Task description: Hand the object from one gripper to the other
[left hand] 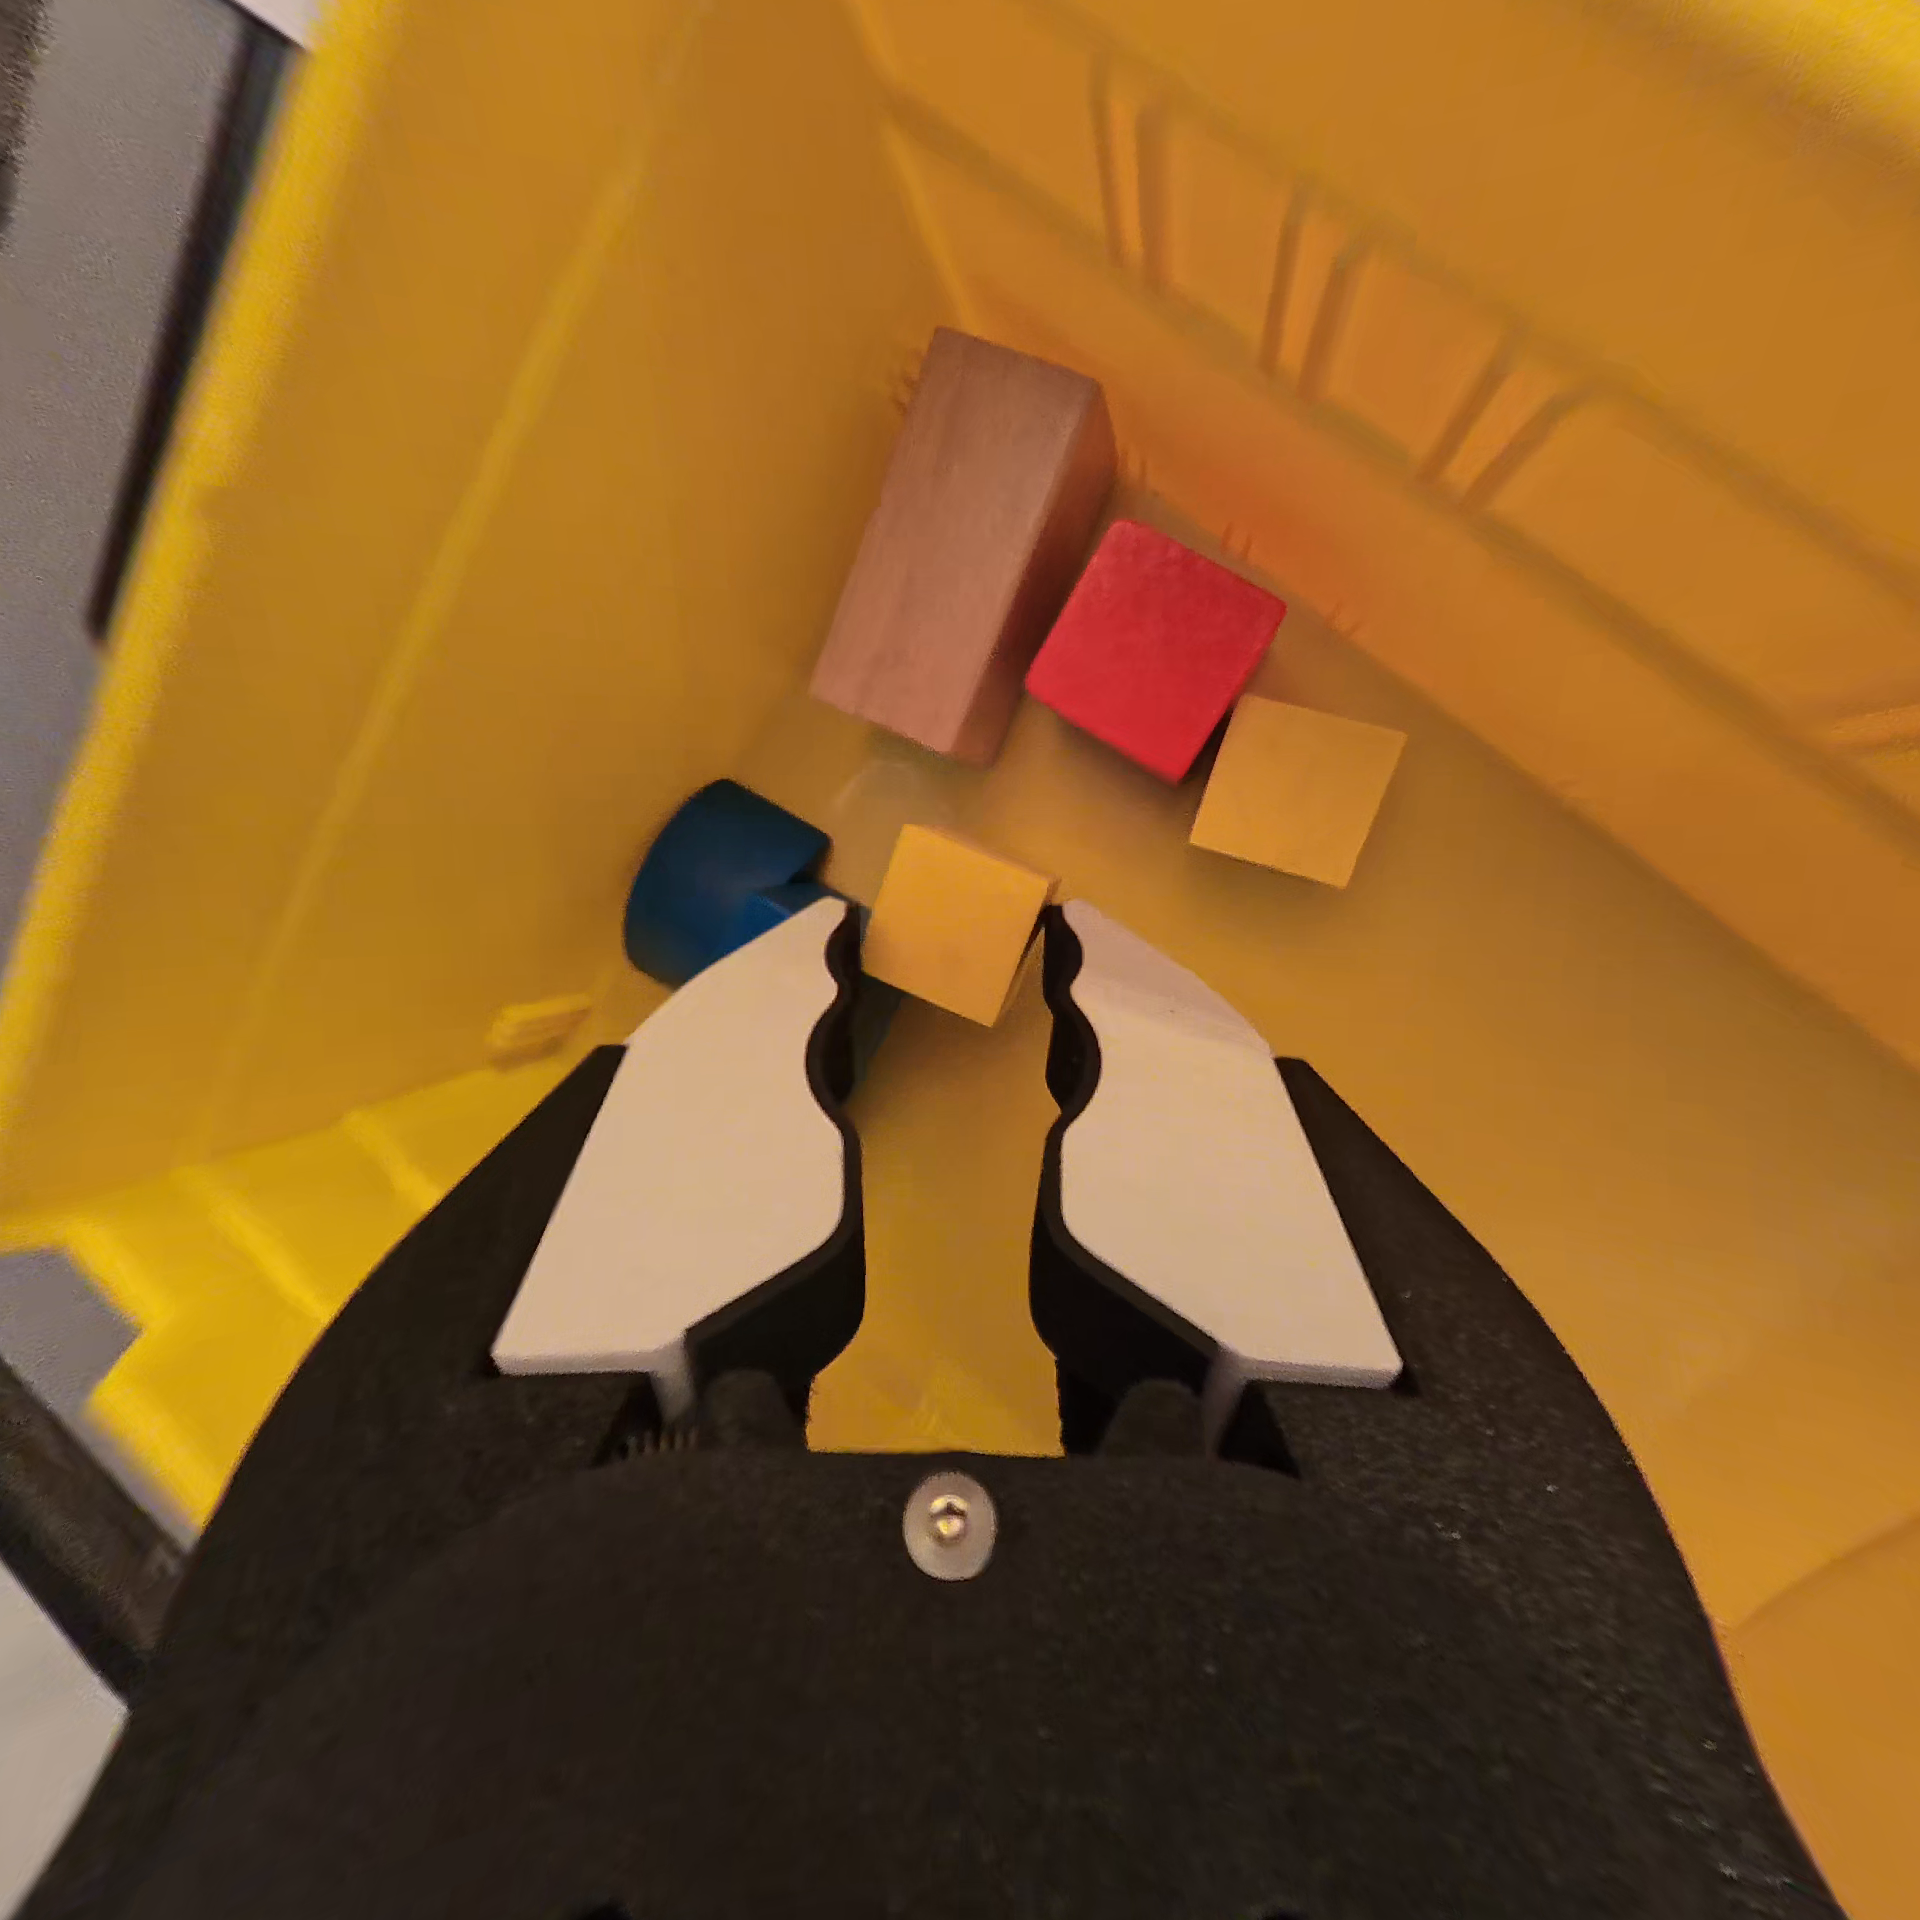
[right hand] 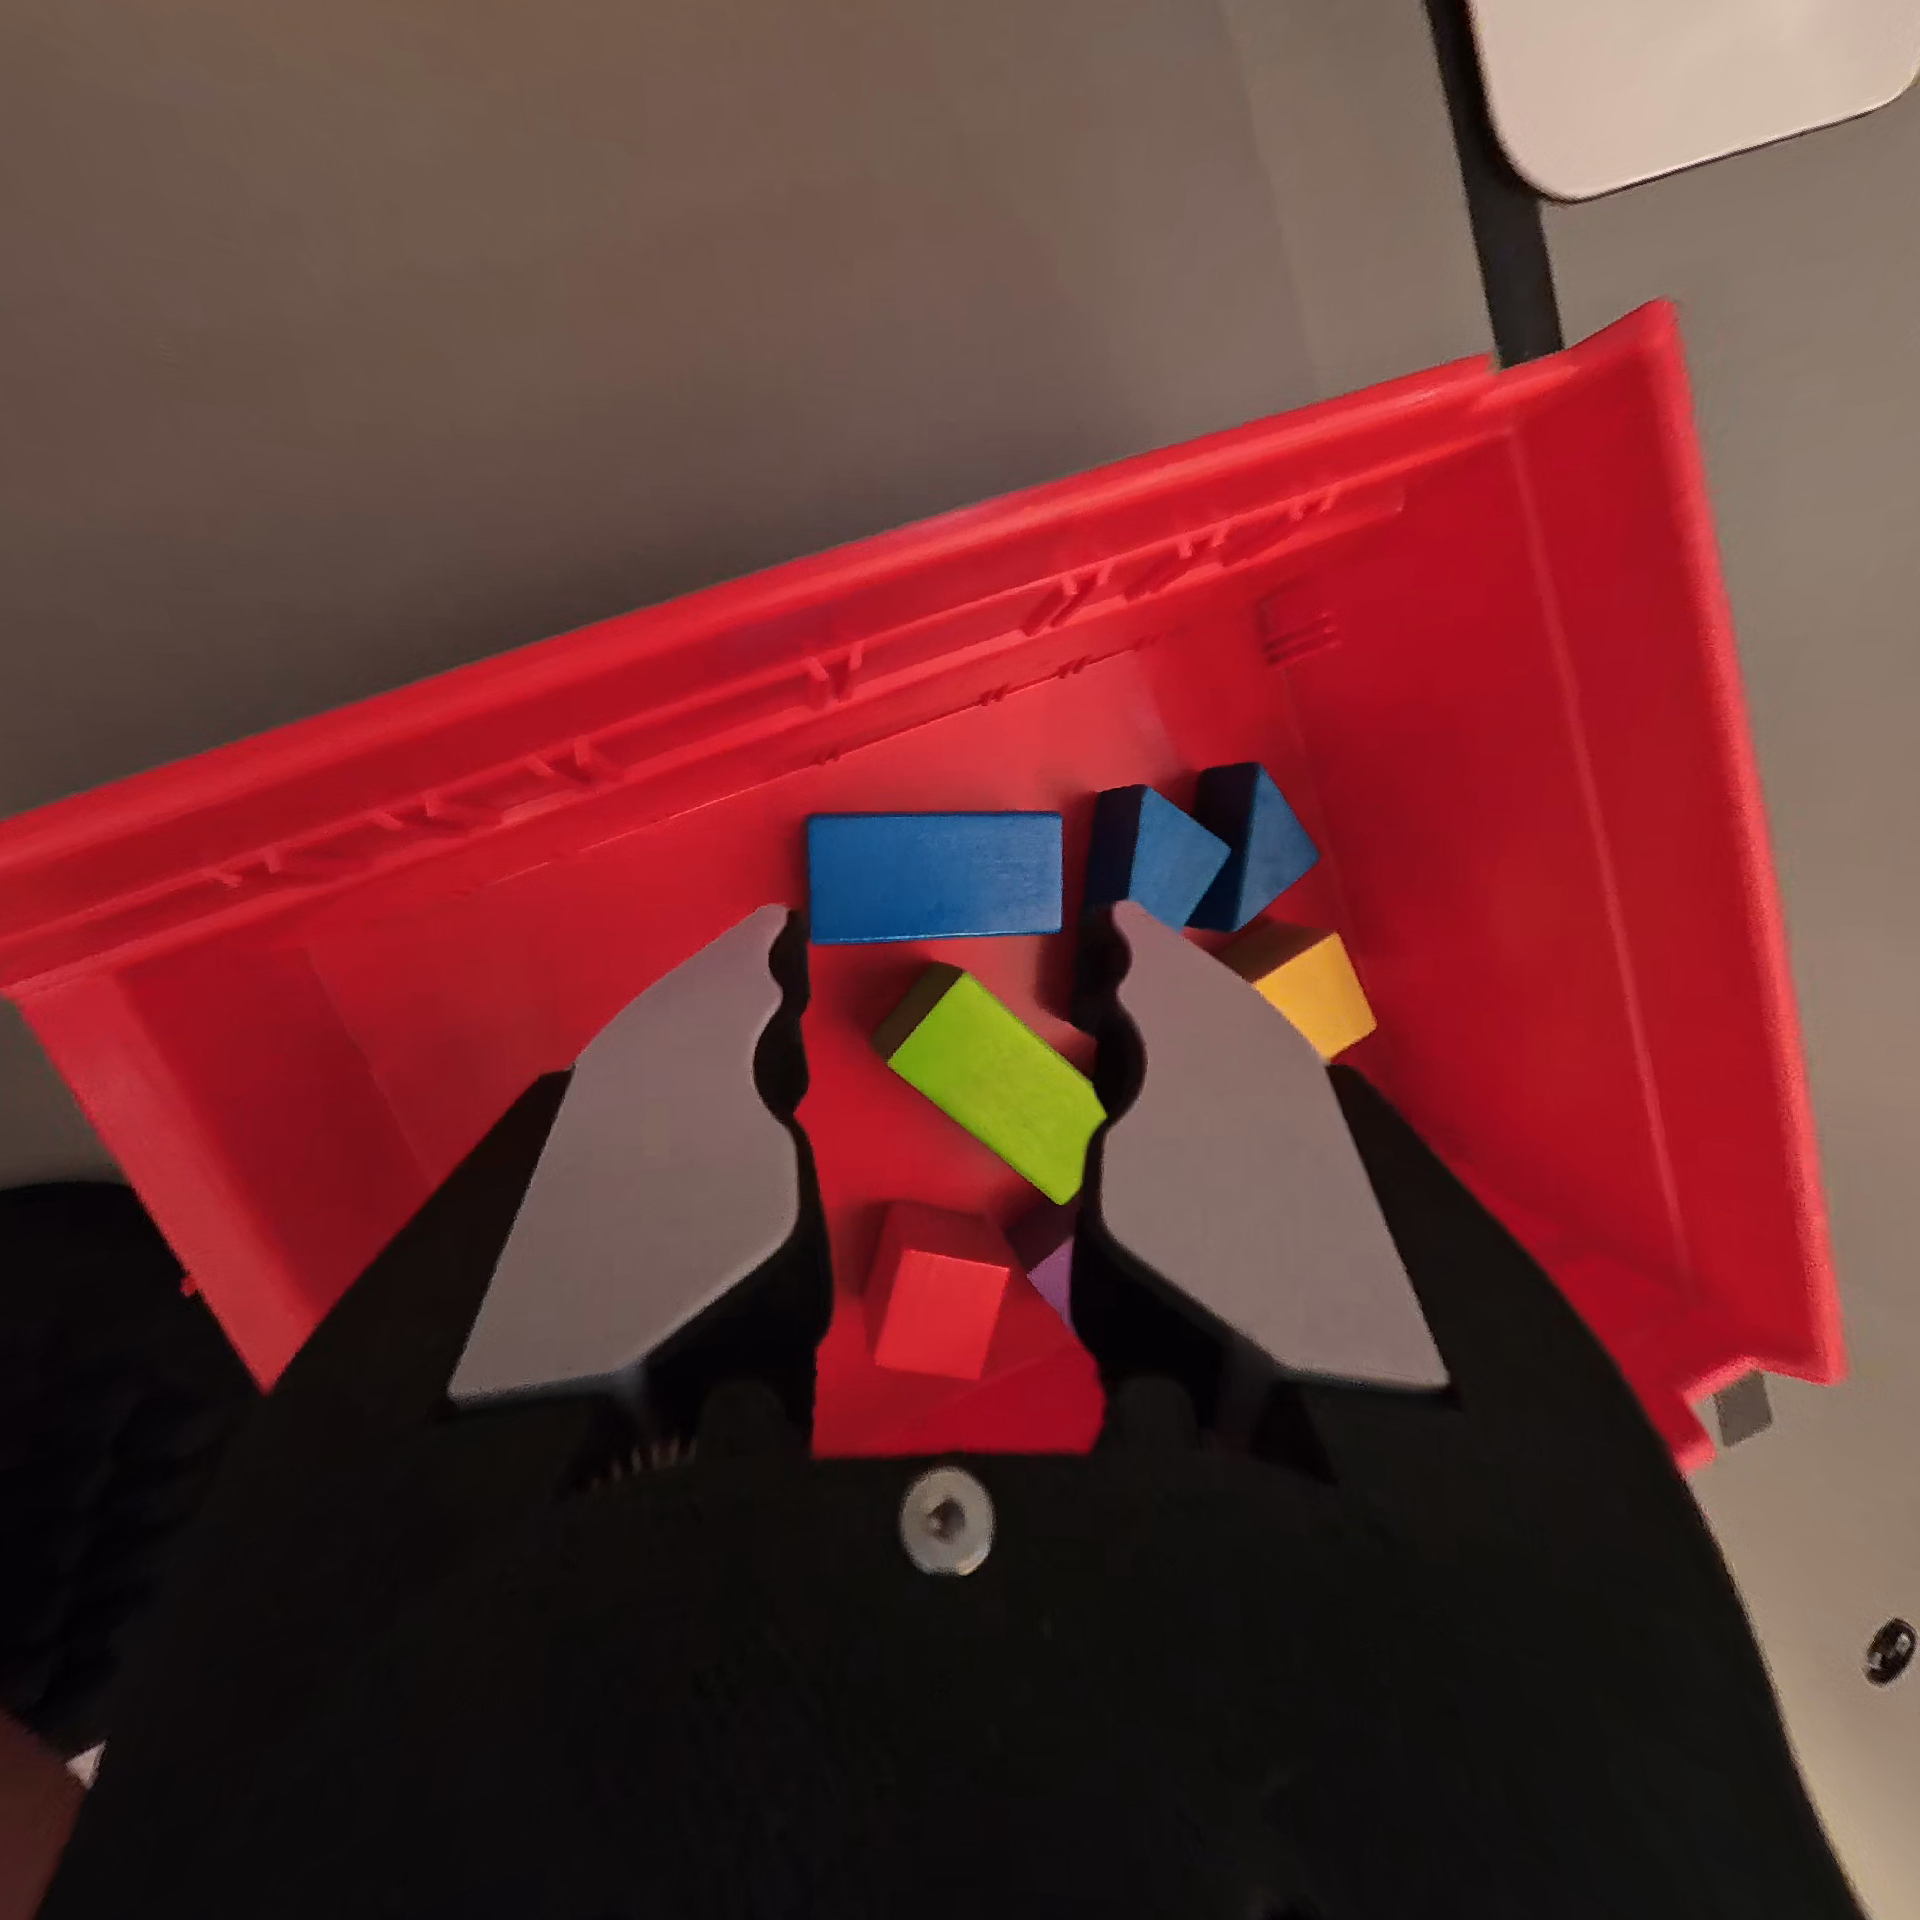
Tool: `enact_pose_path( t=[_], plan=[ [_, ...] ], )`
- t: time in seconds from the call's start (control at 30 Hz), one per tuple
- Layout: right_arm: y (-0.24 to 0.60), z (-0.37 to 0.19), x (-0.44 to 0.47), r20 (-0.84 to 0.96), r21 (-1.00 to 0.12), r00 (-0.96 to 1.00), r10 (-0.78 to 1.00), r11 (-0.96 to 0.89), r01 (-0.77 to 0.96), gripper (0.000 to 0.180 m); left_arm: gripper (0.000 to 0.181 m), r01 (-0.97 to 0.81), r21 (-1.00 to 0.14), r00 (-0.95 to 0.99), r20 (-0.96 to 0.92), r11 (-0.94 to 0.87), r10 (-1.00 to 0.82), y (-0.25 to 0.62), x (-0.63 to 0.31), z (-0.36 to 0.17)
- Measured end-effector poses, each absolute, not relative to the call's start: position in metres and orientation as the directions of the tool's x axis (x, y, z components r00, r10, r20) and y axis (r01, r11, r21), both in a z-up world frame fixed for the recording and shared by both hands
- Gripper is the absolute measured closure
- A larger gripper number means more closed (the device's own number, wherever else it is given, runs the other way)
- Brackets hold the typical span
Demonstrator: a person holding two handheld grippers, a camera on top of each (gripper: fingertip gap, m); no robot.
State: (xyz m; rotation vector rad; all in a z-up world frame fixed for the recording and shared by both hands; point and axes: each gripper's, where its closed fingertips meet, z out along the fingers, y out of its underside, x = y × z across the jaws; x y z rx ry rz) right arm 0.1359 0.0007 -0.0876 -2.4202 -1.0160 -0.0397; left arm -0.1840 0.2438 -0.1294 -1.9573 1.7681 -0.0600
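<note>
Yellow cube point(left hand: 956, 920) sits pinched in the left gripper point(left hand: 954, 925) — right gripper point(right hand: 945, 925) gapes wide, pointing into the red bin point(right hand: 1558, 831).

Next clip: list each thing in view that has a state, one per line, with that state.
Left hand-held gripper: jaws either side of the near yellow cube; contact unclear.
Right hand-held gripper: open, holding nothing, above the red bin.
Near yellow cube: between the left jaws, tilted.
Yellow bin: holds blocks.
Red bin: holds blocks.
Green block: lying loose in the red bin.
</note>
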Motion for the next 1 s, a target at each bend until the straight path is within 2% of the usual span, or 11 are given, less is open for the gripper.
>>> enact_pose_path(
  t=[0.1,0.2,0.3,0.37,0.47,0.63,0.8,1.0],
  plan=[
    [0.007,-0.07,0.139,0.292,-0.483,0.72,0.63,-0.553,0.679,0.126,0.148,-0.879,-0.475,0.208,-0.315,-0.036,-0.926,0.245,-0.183,-0.096],
    [0.019,-0.038,0.132,0.418,-0.548,0.7,0.579,-0.453,0.703,0.126,0.148,-0.787,-0.617,0.217,-0.253,-0.016,-0.943,0.224,-0.168,-0.051],
    [0.034,0.011,0.09,0.553,-0.664,0.646,0.527,-0.189,0.723,0.126,0.148,-0.615,-0.787,0.062,-0.104,0.044,-0.993,0.167,-0.139,0.004],
    [0.034,0.042,0.044,0.649,-0.682,0.576,0.497,0.043,0.73,0.126,0.148,-0.553,-0.83,-0.096,-0.024,0.073,-0.995,0.124,-0.13,0.025],
    [0.023,0.056,-0.02,0.773,-0.583,0.429,0.467,0.255,0.772,0.127,0.148,-0.532,-0.836,-0.299,0.04,0.132,-0.953,0.073,-0.128,0.035],
    [0.005,0.046,-0.092,0.886,-0.385,0.212,0.412,0.398,0.833,0.127,0.148,-0.556,-0.809,-0.498,0.14,0.191,-0.856,0.023,-0.13,0.028],
    [-0.002,0.03,-0.123,0.899,-0.32,0.118,0.423,0.448,0.834,0.127,0.148,-0.588,-0.781,-0.567,0.212,0.211,-0.796,-0.001,-0.122,0.018],
    [0.001,0.017,-0.126,0.888,-0.306,0.089,0.451,0.436,0.846,0.132,0.148,-0.605,-0.754,-0.598,0.218,0.256,-0.771,-0.012,-0.117,0.008]
  ],
)
